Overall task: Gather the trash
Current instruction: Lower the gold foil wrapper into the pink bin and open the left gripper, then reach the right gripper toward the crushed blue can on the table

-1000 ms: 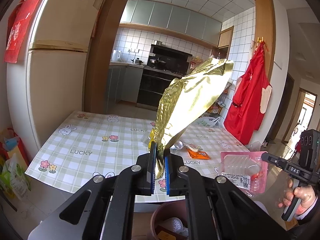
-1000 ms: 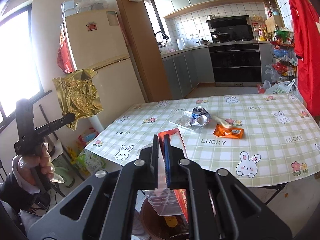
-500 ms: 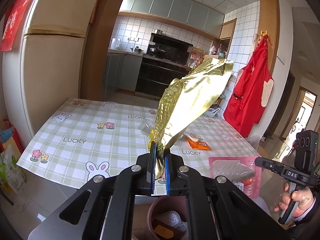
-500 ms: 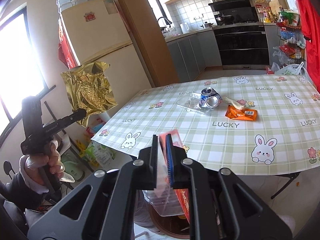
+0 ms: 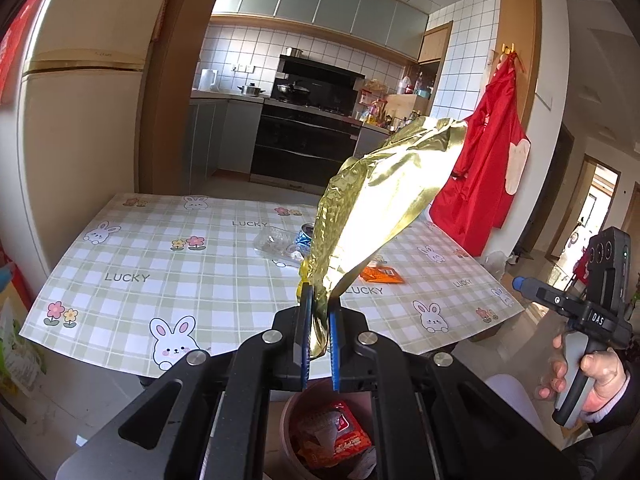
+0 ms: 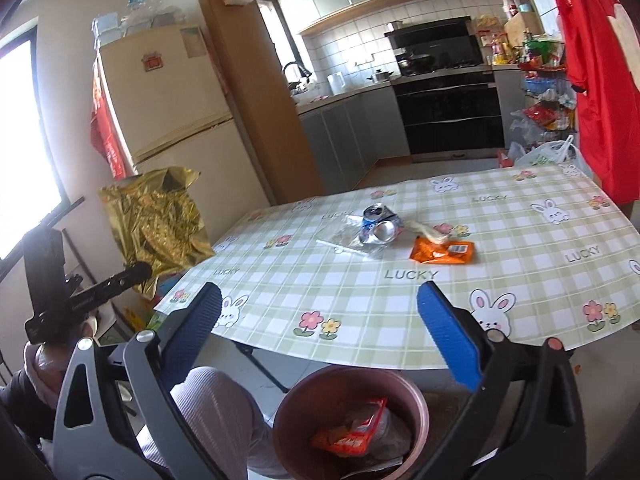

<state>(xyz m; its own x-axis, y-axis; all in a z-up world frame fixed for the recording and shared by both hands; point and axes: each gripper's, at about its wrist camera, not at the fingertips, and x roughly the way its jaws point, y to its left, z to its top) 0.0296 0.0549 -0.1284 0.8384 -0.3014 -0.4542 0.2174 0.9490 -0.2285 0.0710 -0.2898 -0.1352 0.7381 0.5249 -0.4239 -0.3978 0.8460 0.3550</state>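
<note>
My left gripper (image 5: 319, 304) is shut on the lower end of a crinkled gold foil wrapper (image 5: 380, 200), which stands up above the jaws. It hangs over a brown bin (image 5: 289, 412) below the table's edge. My right gripper (image 6: 320, 296) is opening its jaws wide above the same bin (image 6: 348, 371), with nothing between them. A red packet with a clear plastic tray (image 6: 360, 432) lies inside the bin. On the checked tablecloth (image 6: 520, 280) remain a crushed can (image 6: 380, 226), clear plastic film (image 6: 348, 236), an orange packet (image 6: 442, 250) and a pale strip (image 6: 428, 232).
A fridge (image 6: 168, 100) stands left of the table and a red apron (image 5: 484, 168) hangs on the right wall. The kitchen range (image 6: 448, 120) is behind. A person's knee (image 6: 216, 400) sits beside the bin, and folding table legs (image 6: 260, 364) run under the table's edge.
My right gripper has opened, and the red packet with the clear tray has dropped from it into the bin. The left gripper has moved forward and down a little with the foil.
</note>
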